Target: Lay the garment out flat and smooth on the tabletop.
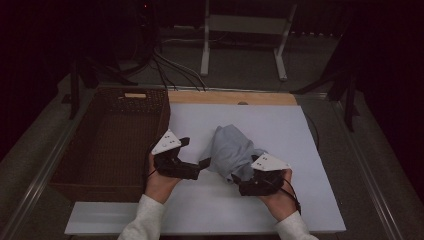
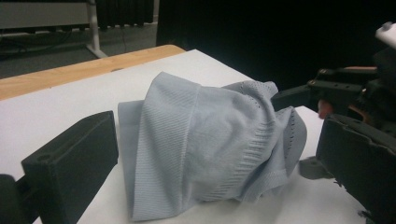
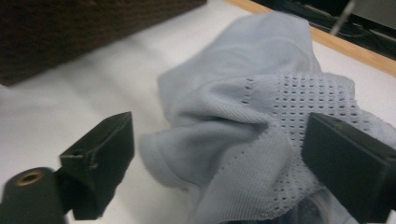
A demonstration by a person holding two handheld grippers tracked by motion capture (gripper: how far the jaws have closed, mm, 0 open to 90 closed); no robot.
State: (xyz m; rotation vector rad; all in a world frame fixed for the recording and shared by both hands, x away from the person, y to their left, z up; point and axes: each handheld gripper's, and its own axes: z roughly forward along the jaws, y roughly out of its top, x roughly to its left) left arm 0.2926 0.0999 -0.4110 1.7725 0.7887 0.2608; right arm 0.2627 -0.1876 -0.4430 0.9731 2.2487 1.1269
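A light blue-grey knit cloth (image 1: 231, 147) lies bunched in the middle of the white tabletop (image 1: 285, 125). My left gripper (image 1: 195, 153) is at the cloth's left side, level and pointing at it. In the left gripper view the cloth (image 2: 205, 135) lies ahead of the gripper (image 2: 215, 168), whose jaws stand wide and touch nothing. My right gripper (image 1: 241, 178) sits at the cloth's near right end. In the right gripper view its jaws (image 3: 224, 163) straddle a perforated fold of the cloth (image 3: 243, 93) without pressing it; one of its fingers (image 2: 299, 93) reaches into the folds.
A dark woven basket (image 1: 162, 117) stands on the table's left side, its wall (image 3: 70, 32) close behind the cloth. A wooden strip (image 1: 230, 97) runs along the far table edge. Cables and a white stand lie on the floor beyond.
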